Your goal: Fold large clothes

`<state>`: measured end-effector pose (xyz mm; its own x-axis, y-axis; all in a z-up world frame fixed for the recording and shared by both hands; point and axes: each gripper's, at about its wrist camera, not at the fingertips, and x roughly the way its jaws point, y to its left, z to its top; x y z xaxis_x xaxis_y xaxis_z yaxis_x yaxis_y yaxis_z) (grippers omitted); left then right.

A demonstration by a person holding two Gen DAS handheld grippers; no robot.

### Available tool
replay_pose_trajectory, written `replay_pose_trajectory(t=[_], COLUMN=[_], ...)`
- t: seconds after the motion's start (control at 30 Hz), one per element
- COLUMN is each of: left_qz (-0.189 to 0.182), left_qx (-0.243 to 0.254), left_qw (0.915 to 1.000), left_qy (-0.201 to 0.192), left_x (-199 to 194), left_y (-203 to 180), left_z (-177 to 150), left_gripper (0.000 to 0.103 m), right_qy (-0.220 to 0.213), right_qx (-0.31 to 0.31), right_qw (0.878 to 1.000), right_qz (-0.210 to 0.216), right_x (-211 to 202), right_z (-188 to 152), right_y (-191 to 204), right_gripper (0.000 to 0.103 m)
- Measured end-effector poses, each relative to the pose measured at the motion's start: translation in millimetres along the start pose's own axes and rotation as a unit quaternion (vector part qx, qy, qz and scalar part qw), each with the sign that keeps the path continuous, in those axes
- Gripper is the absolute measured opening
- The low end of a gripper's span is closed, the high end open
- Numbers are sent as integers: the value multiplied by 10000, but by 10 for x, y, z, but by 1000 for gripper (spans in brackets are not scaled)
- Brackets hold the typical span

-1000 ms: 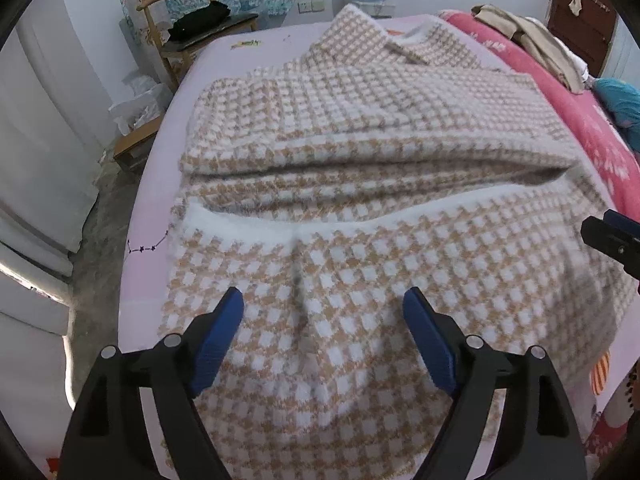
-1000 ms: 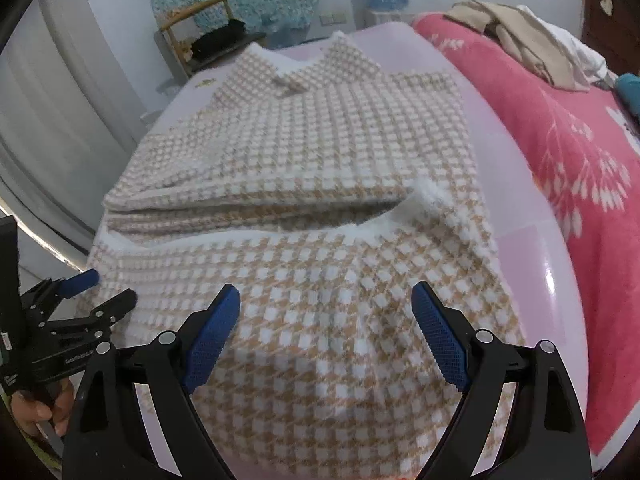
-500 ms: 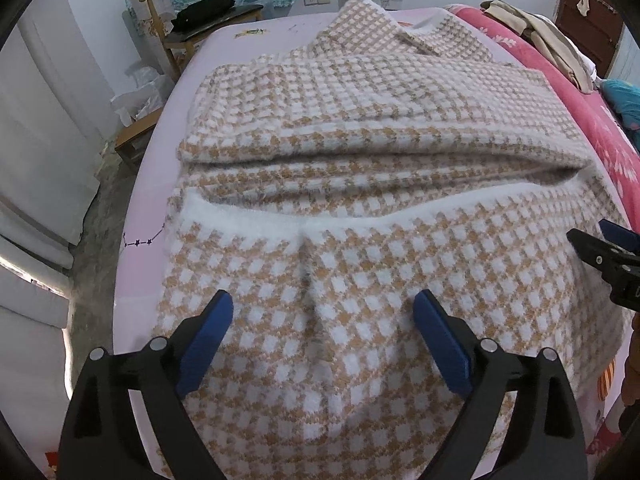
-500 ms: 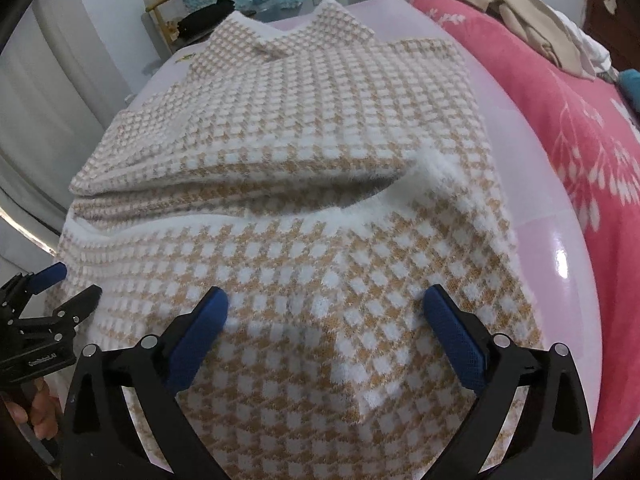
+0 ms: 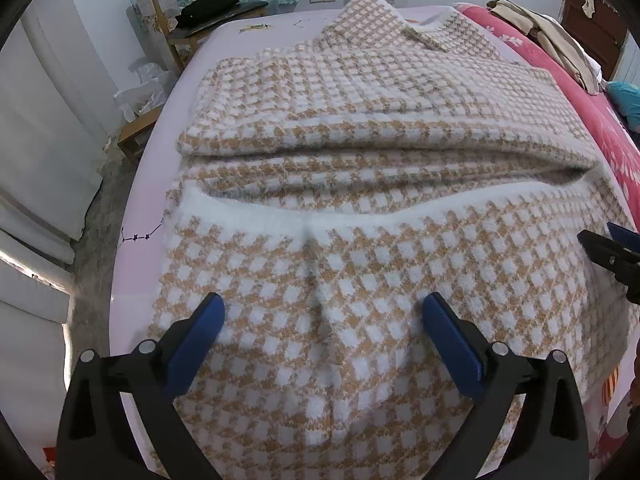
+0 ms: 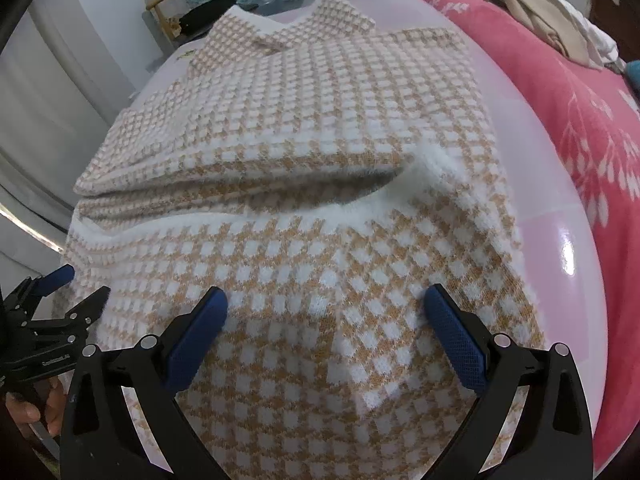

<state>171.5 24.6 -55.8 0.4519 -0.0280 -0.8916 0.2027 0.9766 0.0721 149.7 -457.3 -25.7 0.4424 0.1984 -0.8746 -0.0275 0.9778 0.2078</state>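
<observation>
Garment: a tan-and-white checked knit sweater (image 5: 360, 128) lay spread across the bed (image 5: 148, 216), its collar toward the far end and its near part folded up over the body, the white ribbed hem running crosswise through the middle of the left wrist view.
Fold: the layers met along a deep crosswise crease; at the right side the white hem corner (image 6: 436, 160) stood up slightly.
Left gripper (image 5: 322, 312): its fingers were opening, nearly at full spread, poised over the folded-up part; fabric showed between the blue pads, which did not press on it.
Right gripper (image 6: 326, 306): fingers stood fully apart over the same folded layer nearer the right edge, holding nothing.
Cross views: each gripper appeared at the edge of the other's view, and part of a hand (image 6: 30, 412) showed under the left one.
Bed: pale pink sheet, with a red floral blanket (image 6: 568, 92) alongside the sweater.
Background: a wooden chair (image 5: 200, 12) stood beyond the bed's far corner.
</observation>
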Motion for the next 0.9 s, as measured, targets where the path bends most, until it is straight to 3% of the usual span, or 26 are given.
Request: replay_pose_trajectory(t=[0.9], left_qz=[-222], left_qx=[-142], left_qw=[9996], left_qy=[-41], left_x=[35], left_y=[68], left_z=[-34], left_gripper=[99], right_qy=[174], right_qx=[124], right_qw=[9997], right_qz=[-86], right_x=[33], right_z=[67], right_y=[7], right_gripper=[95])
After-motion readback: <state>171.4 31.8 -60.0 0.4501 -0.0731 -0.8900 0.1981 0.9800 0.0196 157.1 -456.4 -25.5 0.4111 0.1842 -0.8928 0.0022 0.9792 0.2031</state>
